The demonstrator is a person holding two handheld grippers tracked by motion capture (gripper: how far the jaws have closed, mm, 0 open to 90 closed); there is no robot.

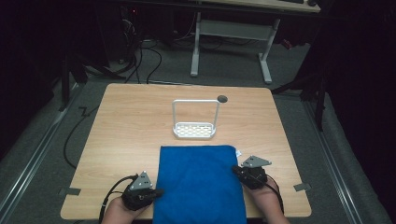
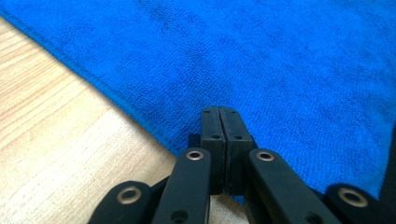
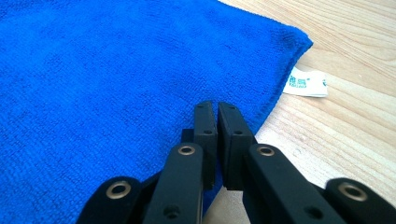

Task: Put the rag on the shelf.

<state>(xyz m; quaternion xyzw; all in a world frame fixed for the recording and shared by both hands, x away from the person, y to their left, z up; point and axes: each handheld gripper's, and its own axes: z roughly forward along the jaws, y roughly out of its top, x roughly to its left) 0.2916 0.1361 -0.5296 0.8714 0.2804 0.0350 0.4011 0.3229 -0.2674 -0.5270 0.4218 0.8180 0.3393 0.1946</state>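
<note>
- Two grippers are seen, one in each of the person's hands, both low over the near part of the table (image 1: 121,121).
- The left gripper (image 2: 219,112) is seen with its two black jaws pressed flat together, no gap between them; the tips lie at the left edge of the blue towel (image 2: 261,60). Whether any cloth is pinched between them cannot be told.
- In the high view the left gripper (image 1: 156,192) is seen pointing to the right, at the towel's left edge, with one grey three-cornered plate on top.
- The right gripper (image 3: 215,108) is seen with its jaws nearly together, a thin slit left between them; the tips lie over the towel's right edge. Nothing can be made out inside the slit.
- In the high view the right gripper (image 1: 236,170) is seen pointing left at the towel's right edge, also with one grey plate on top.
- One blue towel (image 1: 198,184) is laid flat between the two grippers, its near end reaching the table's front edge.
- One white label (image 3: 306,83) is seen sticking out from the towel's right edge near its far corner, lying on the wood.
- One white rack (image 1: 195,127) with a tall looped handle stands beyond the towel, apart from it.
- One round dark hole (image 1: 222,99) is seen in the table behind the rack.
- Two pieces of grey tape (image 1: 70,191) are stuck near the table's front corners, one at each side.
</note>
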